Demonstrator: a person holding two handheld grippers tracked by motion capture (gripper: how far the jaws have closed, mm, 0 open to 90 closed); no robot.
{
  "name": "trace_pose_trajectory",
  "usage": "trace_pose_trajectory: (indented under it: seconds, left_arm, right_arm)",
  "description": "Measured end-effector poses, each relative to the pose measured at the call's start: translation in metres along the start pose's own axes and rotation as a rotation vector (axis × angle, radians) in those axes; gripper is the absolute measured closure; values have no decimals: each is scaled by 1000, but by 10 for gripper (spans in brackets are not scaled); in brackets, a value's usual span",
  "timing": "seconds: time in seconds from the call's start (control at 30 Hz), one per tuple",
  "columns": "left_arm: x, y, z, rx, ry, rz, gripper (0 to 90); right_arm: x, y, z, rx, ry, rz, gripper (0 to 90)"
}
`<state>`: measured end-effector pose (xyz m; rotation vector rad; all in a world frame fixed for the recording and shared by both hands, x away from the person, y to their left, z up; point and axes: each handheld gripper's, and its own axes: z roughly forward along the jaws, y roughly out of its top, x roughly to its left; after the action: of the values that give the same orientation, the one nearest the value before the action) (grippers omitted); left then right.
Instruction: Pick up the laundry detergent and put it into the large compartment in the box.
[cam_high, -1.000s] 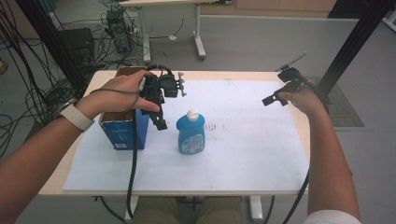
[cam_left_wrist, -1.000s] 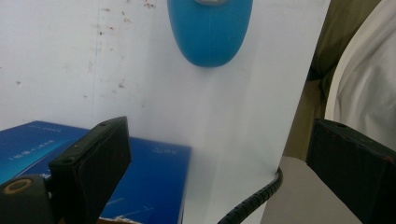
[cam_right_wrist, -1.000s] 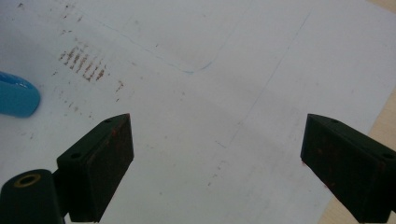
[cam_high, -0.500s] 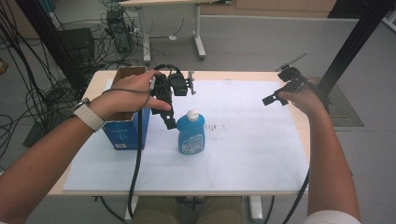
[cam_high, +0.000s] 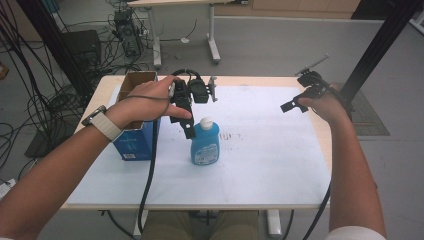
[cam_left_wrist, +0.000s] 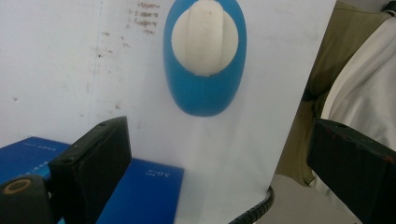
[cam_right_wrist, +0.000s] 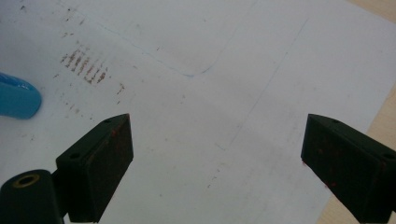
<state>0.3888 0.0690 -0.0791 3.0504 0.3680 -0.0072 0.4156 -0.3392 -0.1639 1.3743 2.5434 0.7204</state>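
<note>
While hovering just above and behind the blue bottle (cam_high: 205, 144) in the high view, left claw (cam_high: 189, 131) spread wide, gripping nothing. Bottle upright at mid-counter on the white sheet (cam_high: 260, 165), just beside the blue box (cam_high: 134, 145). Right claw (cam_high: 291, 105) held well apart near the far right edge, also released, idle.

Over to the left gripper view: looking straight down on the bottle (cam_left_wrist: 204, 60) and its white cap (cam_left_wrist: 204, 37), box (cam_left_wrist: 140, 186) low at the left, jaws set wide.

Right gripper view: jaws parted over bare sheet (cam_right_wrist: 224, 93), sliver of the bottle (cam_right_wrist: 16, 99) at the left edge.

Risk, judged from here: coming down off-centre, clipping the cap, tipping the bottle toward the box.

Count: one bottle, one box, one sheet, two claws.
</note>
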Motion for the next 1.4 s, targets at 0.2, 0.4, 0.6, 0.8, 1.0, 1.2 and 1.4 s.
trace_pose_trajectory:
  seconds: [0.2,0.4,0.6,0.8,1.0,1.2,1.4]
  left_arm:
    - [-1,4,1,3,8,-5,71]
    - [-4,13,4,13,20,-1,74]
    - [-4,19,9,14,20,-1,74]
    - [-4,24,15,11,21,0,74]
    - [-6,30,20,11,32,1,74]
    - [-7,34,24,7,34,1,78]
    - [-7,37,27,7,41,-9,77]
  right_arm:
    - [1,1,0,-3,1,-3,91]
    - [1,1,1,-4,2,-4,91]
    - [0,1,1,-4,5,-4,90]
    - [-1,0,1,-6,4,-2,90]
    - [-2,0,1,-5,5,-2,90]
    - [-2,0,2,-7,5,-2,90]
    - [-3,-1,1,-12,6,-2,89]
